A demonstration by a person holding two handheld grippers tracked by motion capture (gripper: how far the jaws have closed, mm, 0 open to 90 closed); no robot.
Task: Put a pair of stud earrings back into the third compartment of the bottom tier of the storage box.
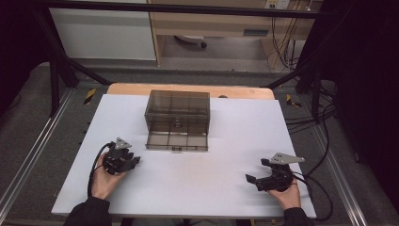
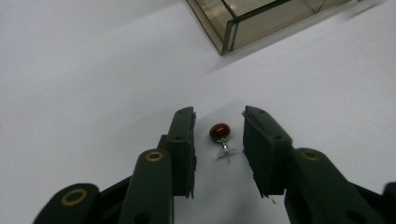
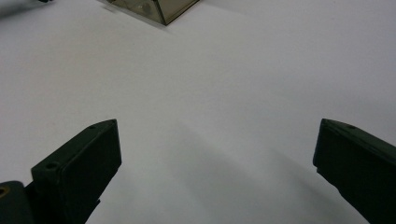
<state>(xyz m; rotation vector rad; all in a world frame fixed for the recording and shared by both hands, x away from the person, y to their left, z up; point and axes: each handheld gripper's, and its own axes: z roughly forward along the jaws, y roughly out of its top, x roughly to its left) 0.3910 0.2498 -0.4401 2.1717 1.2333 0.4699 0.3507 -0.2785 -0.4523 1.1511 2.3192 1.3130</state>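
Observation:
A small red bead (image 2: 220,130) on a silver clasp lies on the white board (image 1: 197,183). In the left gripper view, my left gripper (image 2: 218,114) has one jaw on each side of it. A gap shows between each pad and the bead, so nothing is gripped. From above, that left gripper (image 1: 133,160) rests at the board's left, held by a hand. At the right front, my right gripper (image 1: 256,170) lies with its jaws spread wide and nothing between them (image 3: 217,123). A smoky clear drawer box (image 1: 177,113) stands mid-board with its bottom drawer (image 1: 176,140) pulled out.
A corner of the drawer (image 2: 233,28) lies just beyond the left gripper, and the box corner (image 3: 159,9) shows far ahead of the right one. A wooden table edge (image 1: 188,89) runs behind the board. Black frame bars and cables flank the table.

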